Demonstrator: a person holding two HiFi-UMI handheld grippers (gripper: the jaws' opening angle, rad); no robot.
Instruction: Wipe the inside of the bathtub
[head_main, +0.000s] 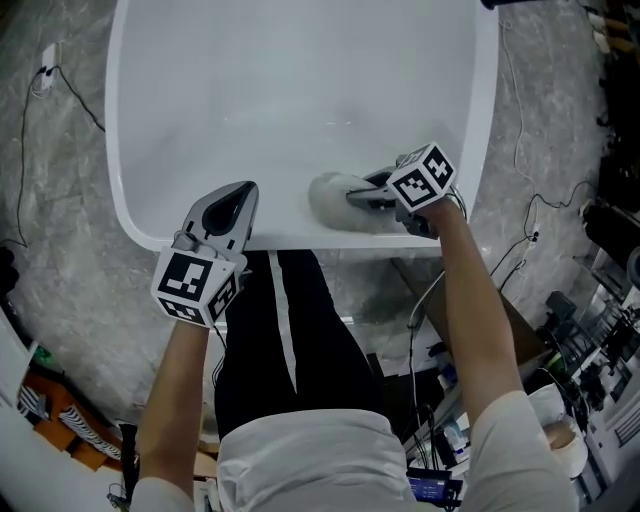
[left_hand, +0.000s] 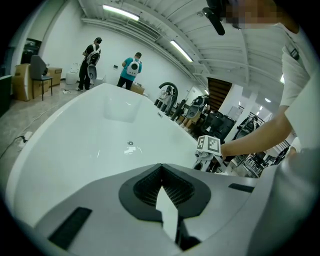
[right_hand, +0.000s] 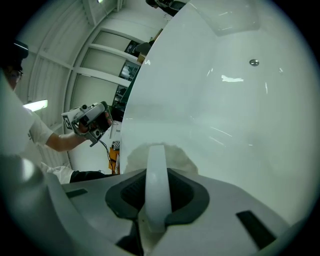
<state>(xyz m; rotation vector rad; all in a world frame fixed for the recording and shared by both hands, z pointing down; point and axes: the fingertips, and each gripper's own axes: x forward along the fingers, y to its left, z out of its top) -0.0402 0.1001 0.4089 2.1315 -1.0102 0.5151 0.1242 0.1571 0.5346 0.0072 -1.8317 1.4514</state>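
The white bathtub fills the top of the head view, its drain far up the floor. My right gripper reaches over the near rim and is shut on the white handle of a pale round wiping pad, which presses against the tub's near inner wall. The pad shows just past the jaws in the right gripper view. My left gripper hovers at the near rim, left of the pad, shut with nothing in it. Each gripper appears in the other's view: the right gripper, the left gripper.
A grey marbled floor surrounds the tub, with a cable running at the left. Shelves and equipment crowd the right side. The person's dark trousers stand against the near rim. Two people stand far beyond the tub.
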